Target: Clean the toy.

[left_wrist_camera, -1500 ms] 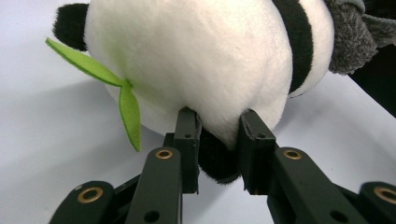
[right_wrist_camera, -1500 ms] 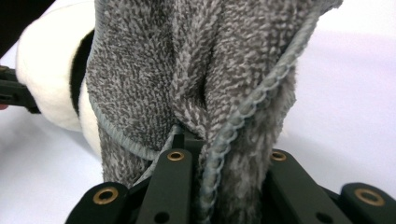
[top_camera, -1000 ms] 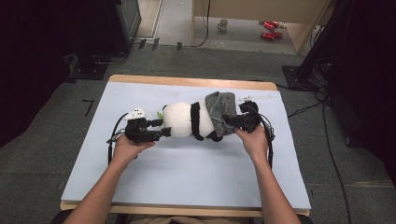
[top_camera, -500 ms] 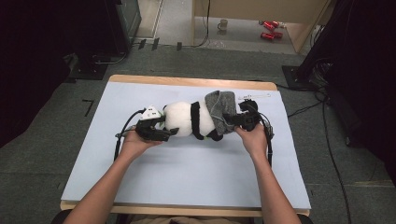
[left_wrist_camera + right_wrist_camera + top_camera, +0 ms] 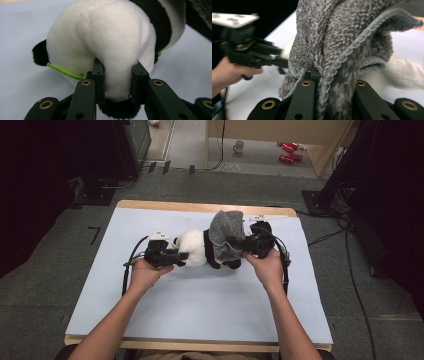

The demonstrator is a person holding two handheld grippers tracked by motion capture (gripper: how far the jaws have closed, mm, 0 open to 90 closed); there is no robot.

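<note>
A black-and-white plush panda point(image 5: 192, 249) lies on its side on the pale blue table point(image 5: 200, 310). My left gripper point(image 5: 181, 256) has just been closing on the panda's white rounded end point(image 5: 107, 37). Its pads point(image 5: 98, 75) dent the fur from both sides, so the left gripper point(image 5: 117, 72) is shut on the plush. A grey knitted cloth point(image 5: 225, 227) drapes over the panda's other end and stands bunched upward. My right gripper point(image 5: 239, 245) is shut on a fold of this cloth point(image 5: 342, 37), which hangs between the right gripper's point(image 5: 332, 82) jaws.
The left gripper point(image 5: 279, 60) and its hand also appear beyond the cloth in the right gripper view. Cables point(image 5: 350, 270) trail on the floor to the right of the table. A mug point(image 5: 239, 145) and red cans point(image 5: 287, 147) sit on the floor far behind.
The left jaws opened wide around the panda's white end, then closed on it. The right gripper rose, pulling the grey cloth up into a taller bunch.
</note>
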